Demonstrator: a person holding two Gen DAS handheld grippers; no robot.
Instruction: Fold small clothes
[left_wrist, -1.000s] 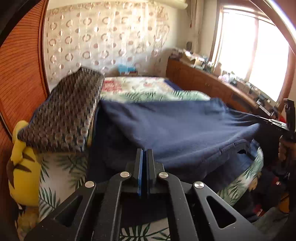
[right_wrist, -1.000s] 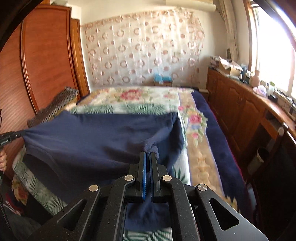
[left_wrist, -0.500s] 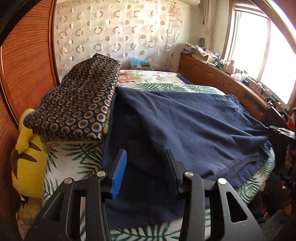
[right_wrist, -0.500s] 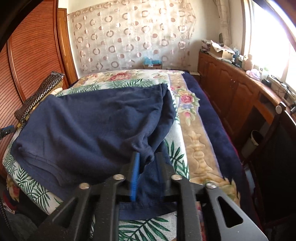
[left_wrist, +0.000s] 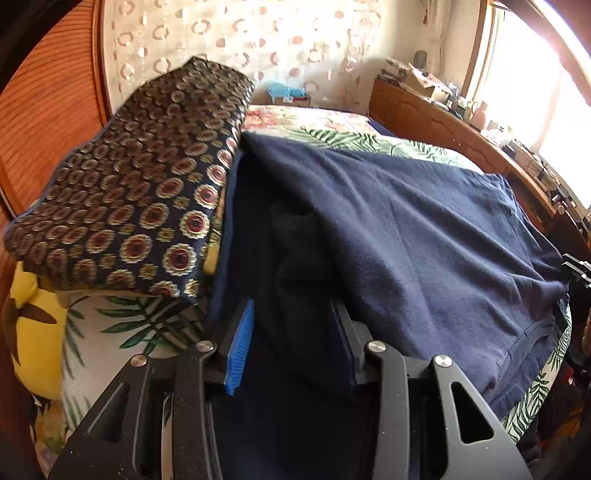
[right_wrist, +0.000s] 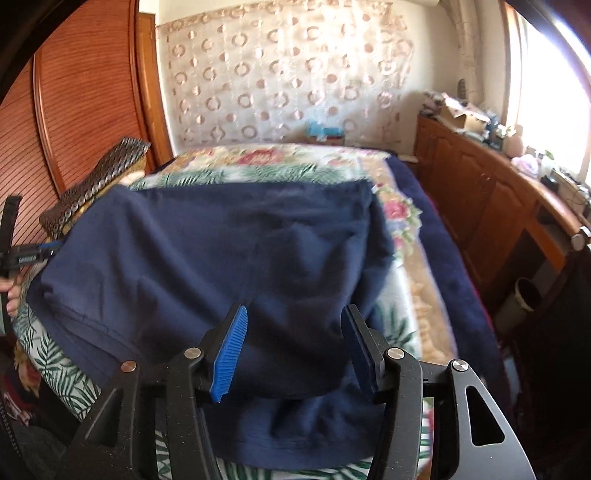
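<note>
A navy shirt lies spread across the near end of the bed, folded over on itself, its hem hanging a little over the bed's near edge. Its far edge runs straight across the floral cover, and its right side stops short of the bed's right edge, where a dark blue blanket runs along.

The right gripper hovers low over the shirt's near right part. Its jaws have just been opening and stand well apart; cloth lies beneath and between them, but the blue pads do not press on it.

The left gripper is over the shirt's near left part, at the bed's left side. Its jaws stand apart, after opening and then closing in a little; dark cloth lies between them, but the blue pad is clear of it, so nothing is gripped. In the right wrist view this gripper shows at the shirt's left edge, with a hand behind it.

A folded patterned cloth sits on the bed's left edge, just beside the shirt and touching its left fold. A yellow plush is wedged below it at the near left corner. A wooden wardrobe stands along the left, a wooden cabinet with clutter along the right under the window, and a circle-patterned curtain hangs behind the bed.
</note>
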